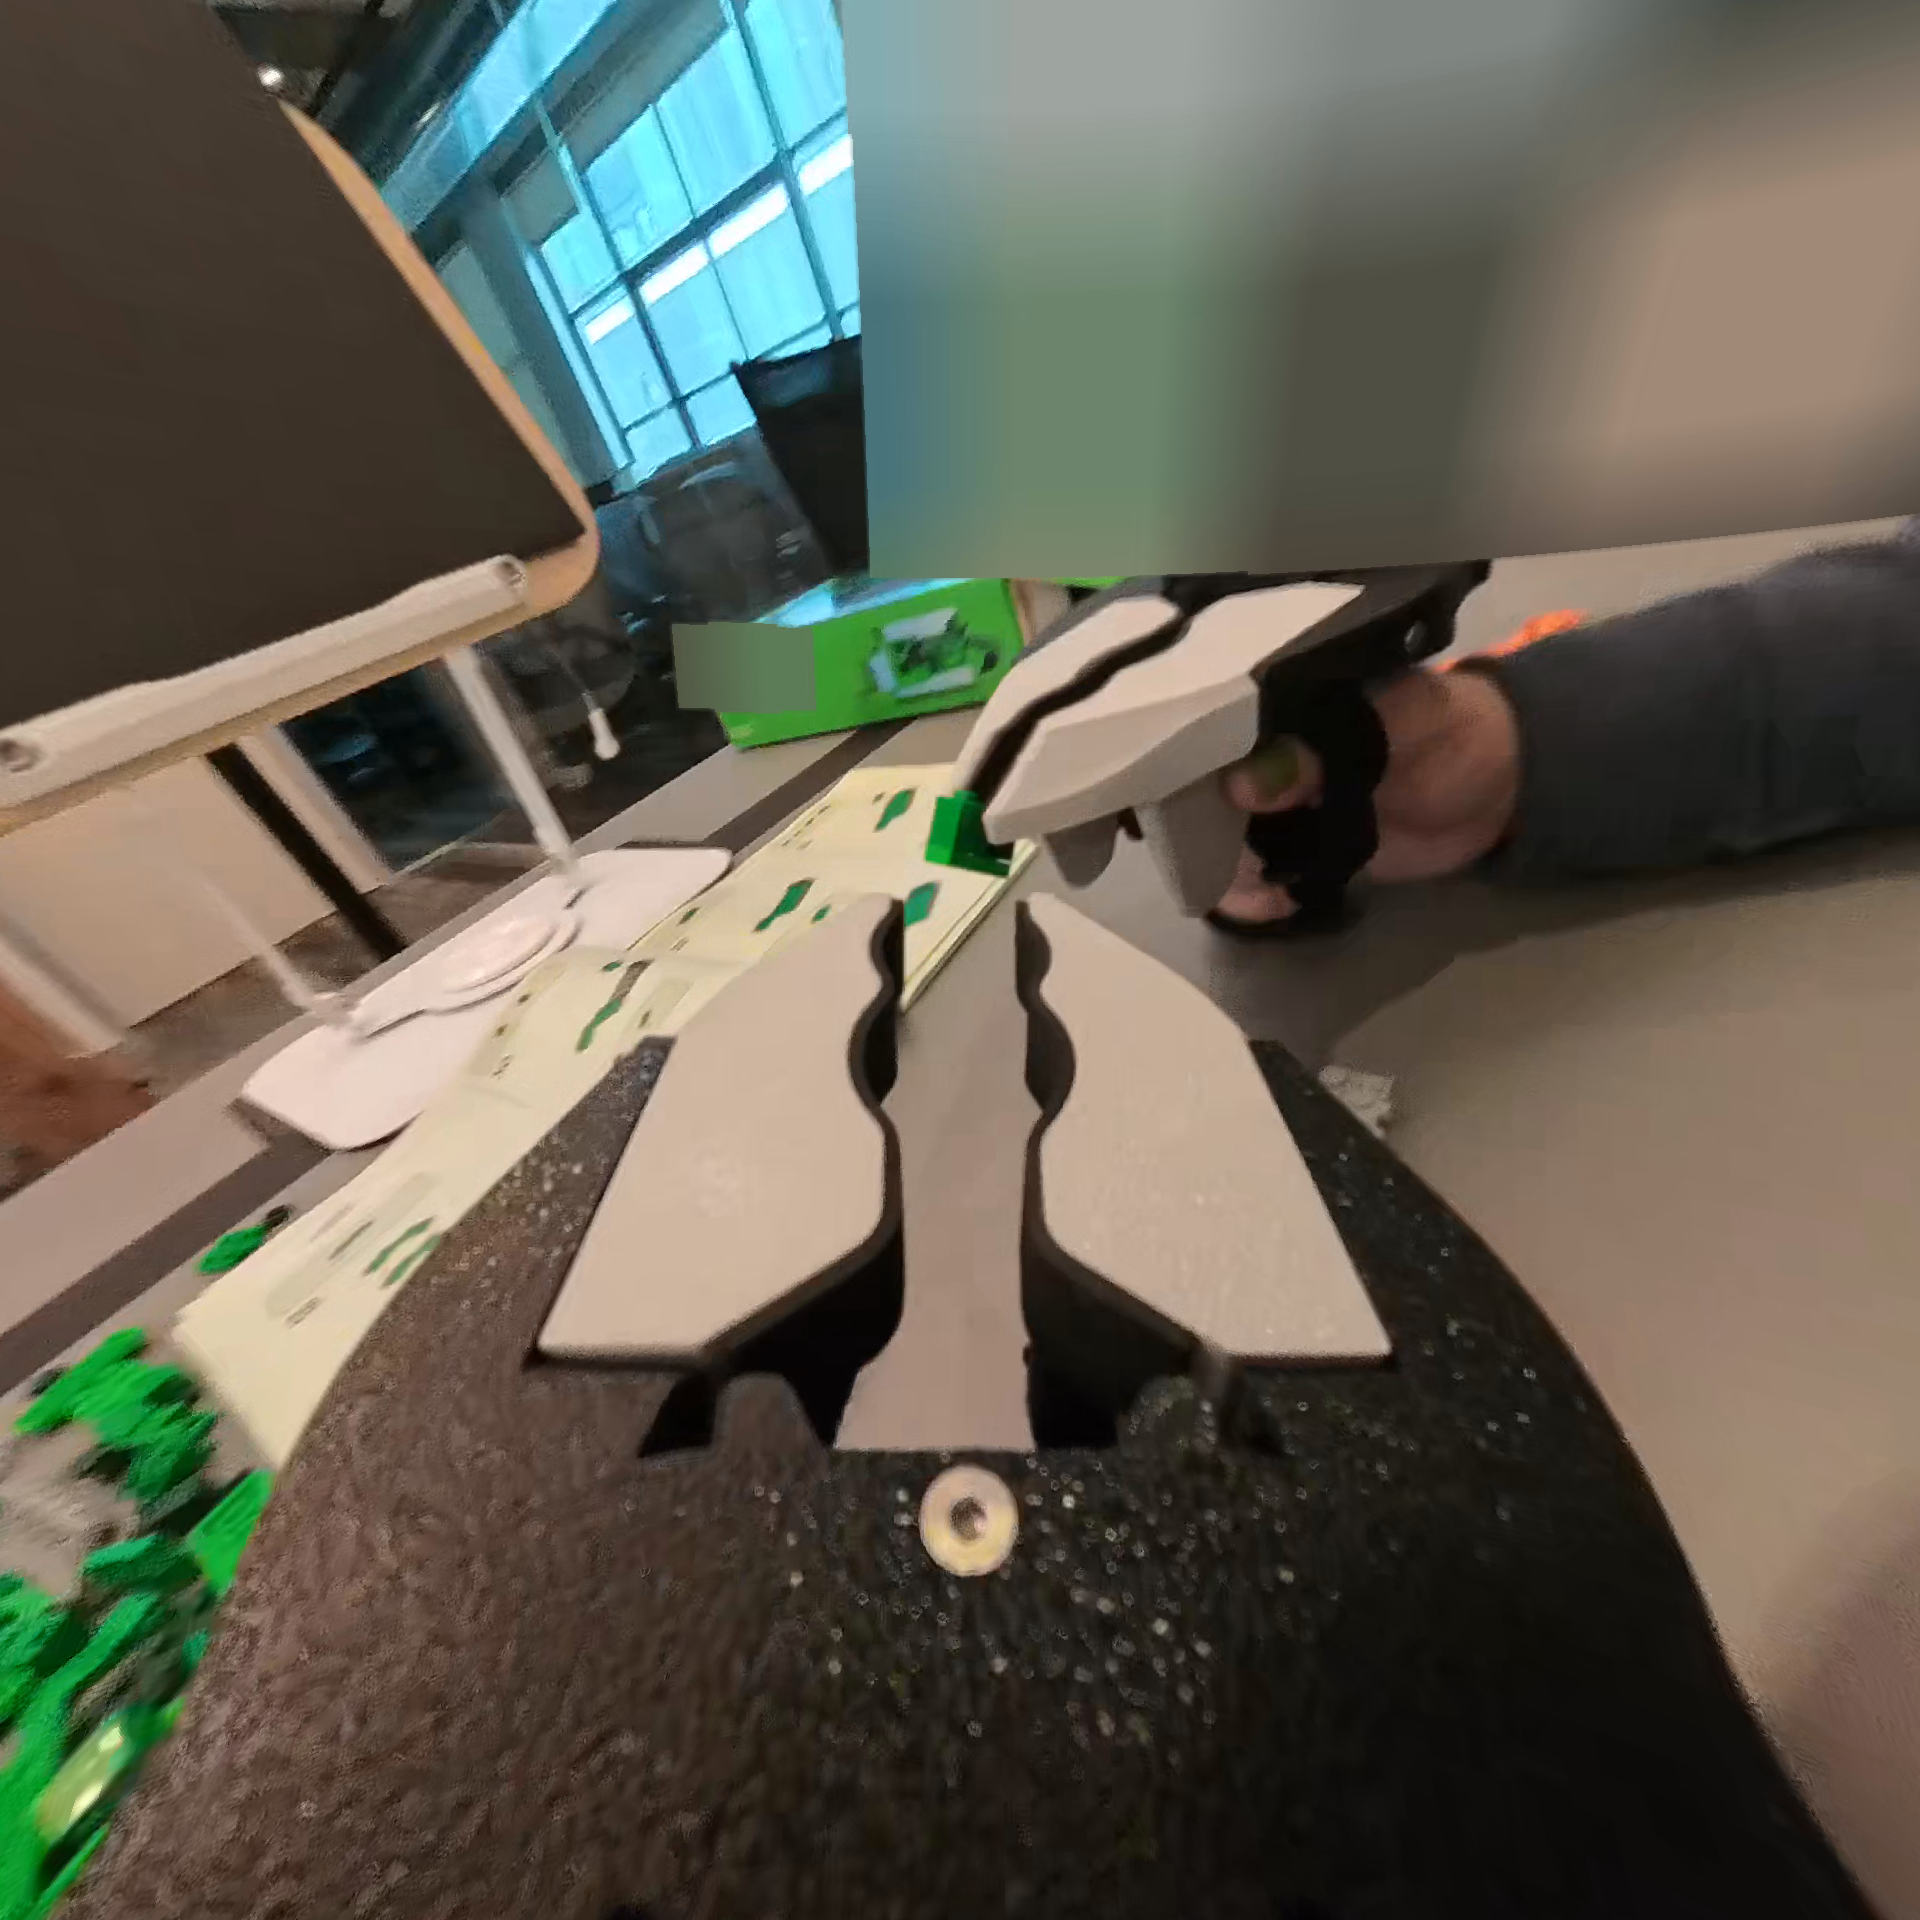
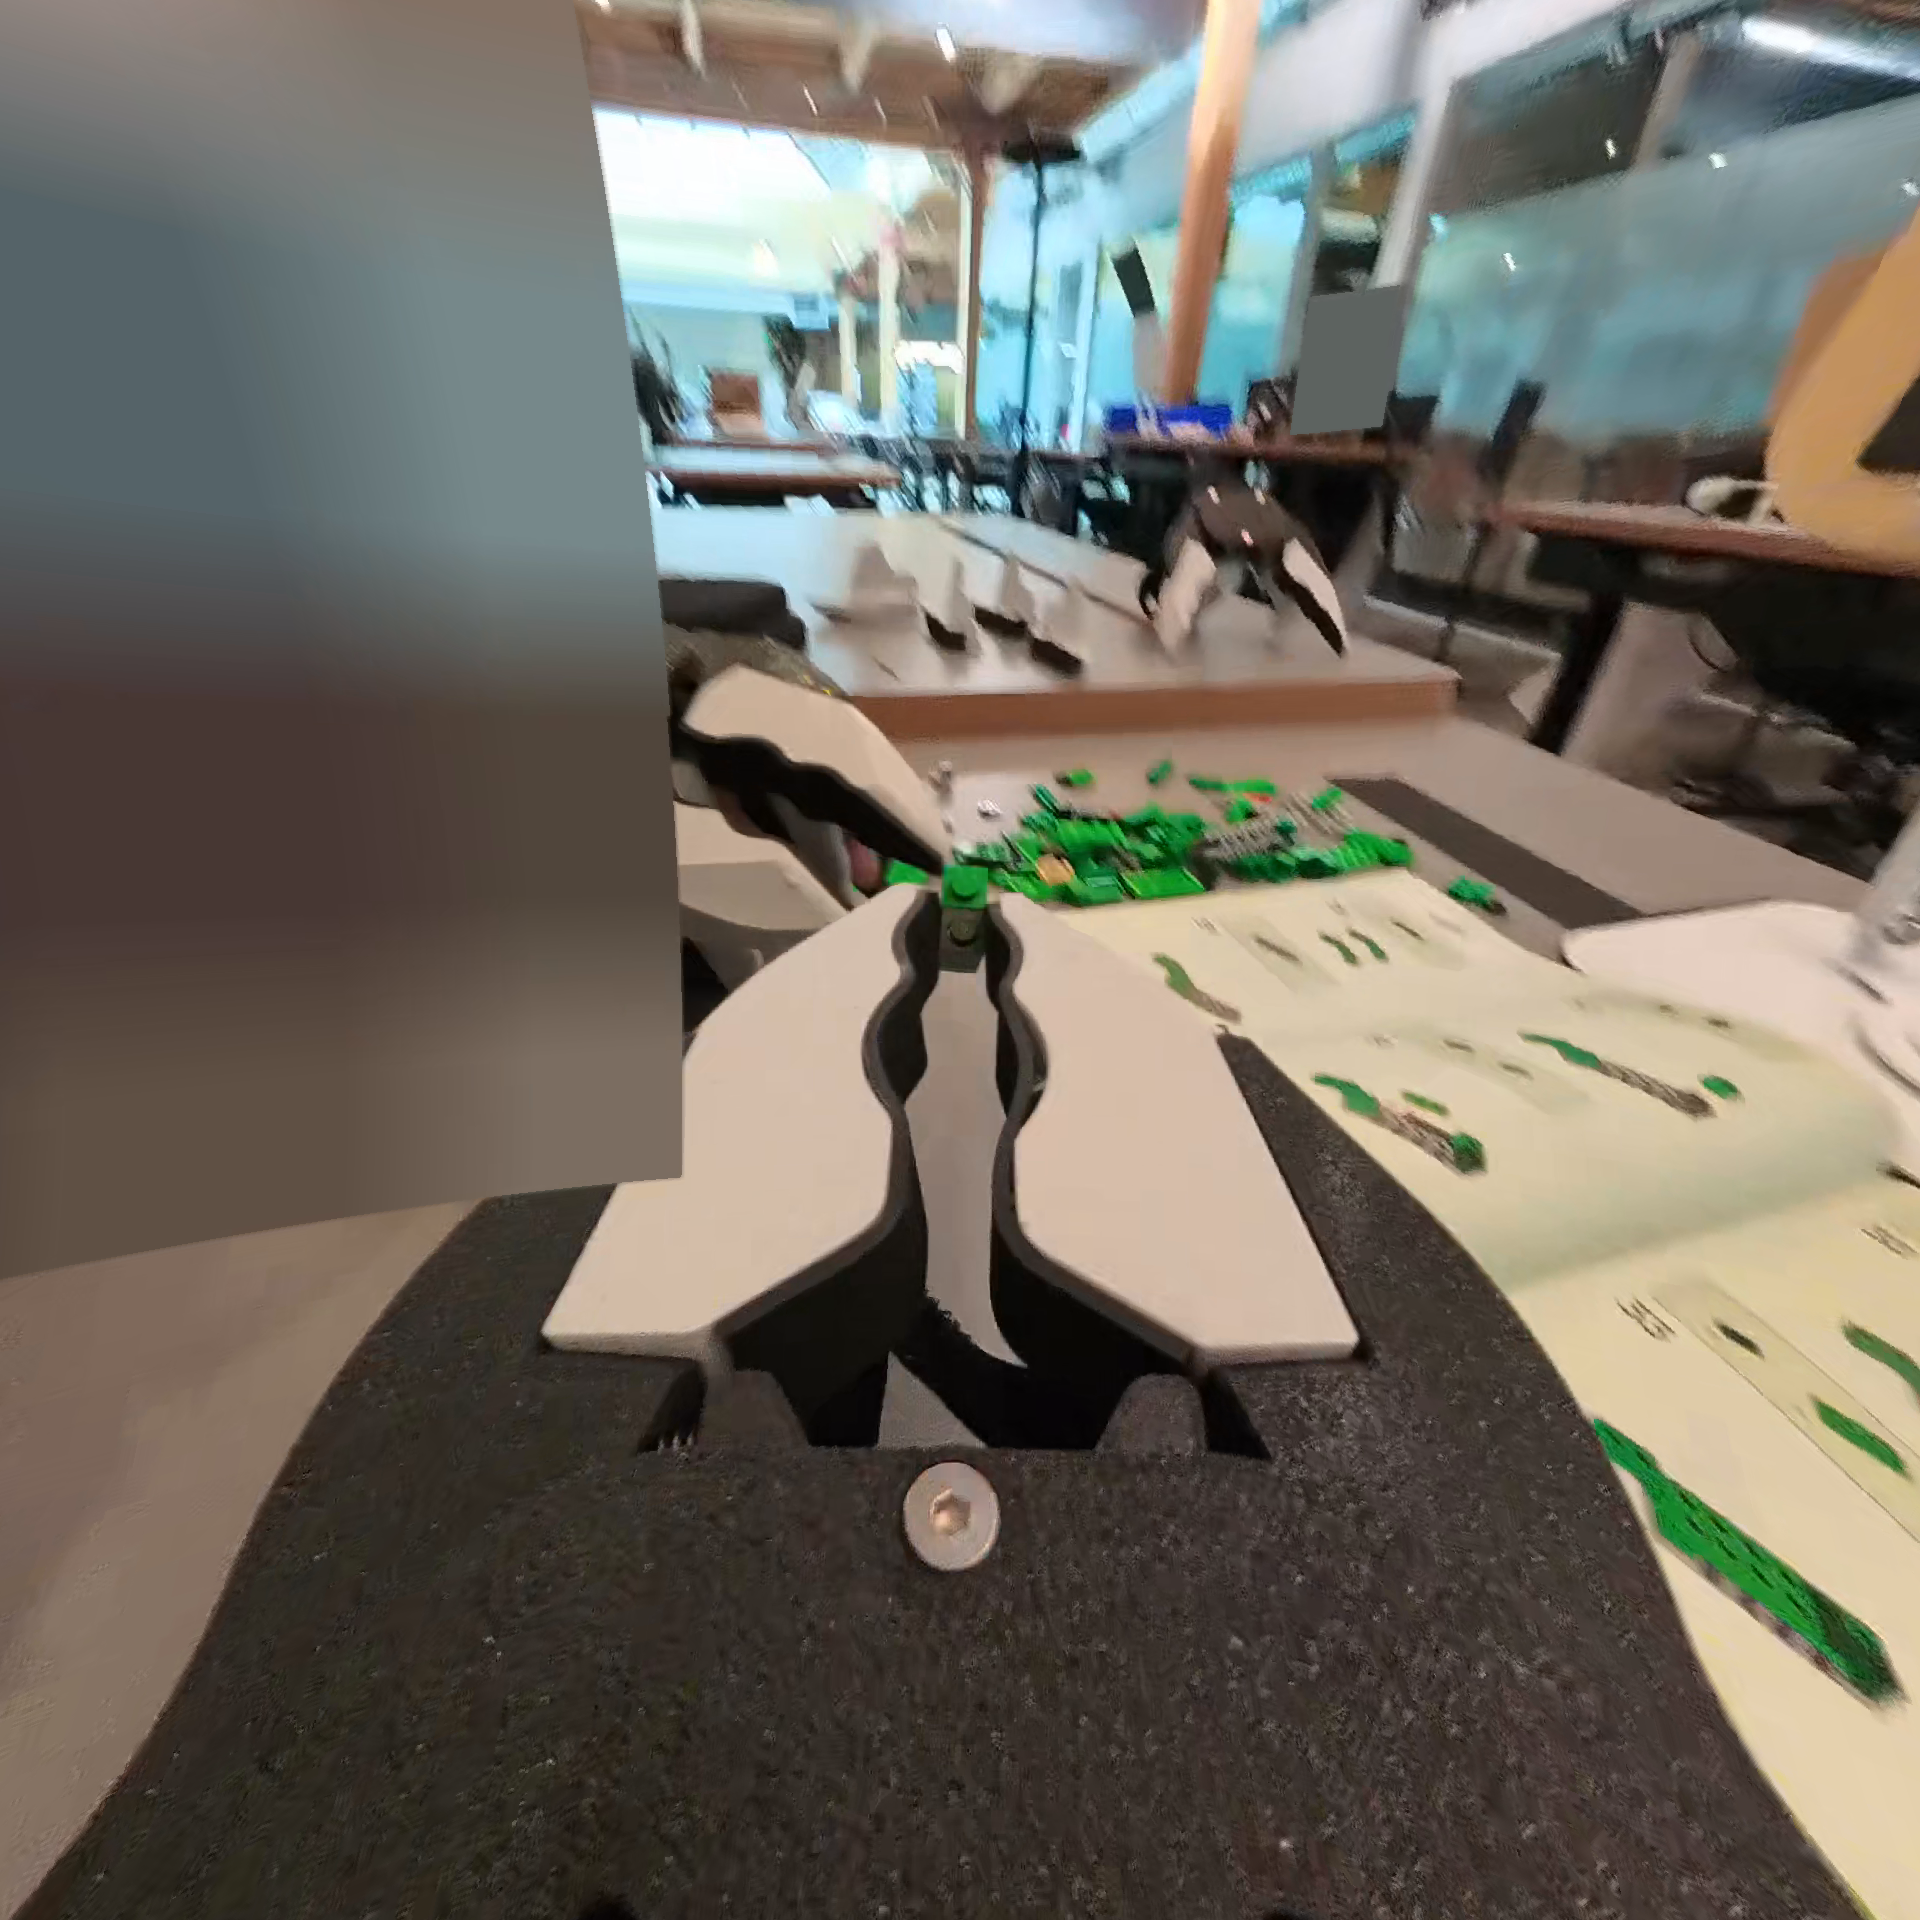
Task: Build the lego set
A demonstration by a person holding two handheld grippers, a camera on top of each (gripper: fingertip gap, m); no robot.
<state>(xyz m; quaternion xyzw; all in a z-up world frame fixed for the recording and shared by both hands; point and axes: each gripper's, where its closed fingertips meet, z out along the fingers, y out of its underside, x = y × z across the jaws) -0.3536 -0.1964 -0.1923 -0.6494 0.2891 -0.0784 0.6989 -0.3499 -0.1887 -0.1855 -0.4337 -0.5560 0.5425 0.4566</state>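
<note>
The right gripper (image 2: 961, 920) has its jaws clamped on a green brick (image 2: 963, 914), while the left gripper (image 1: 958, 920) is wide apart.

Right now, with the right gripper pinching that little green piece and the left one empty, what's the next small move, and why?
Probably bring the left gripper in to steady or take the green piece. The right gripper is shut on it at the fingertips, above the open instruction booklet, while the left gripper is open, empty and already pointed at it. The loose brick pile lies farther off.
</note>
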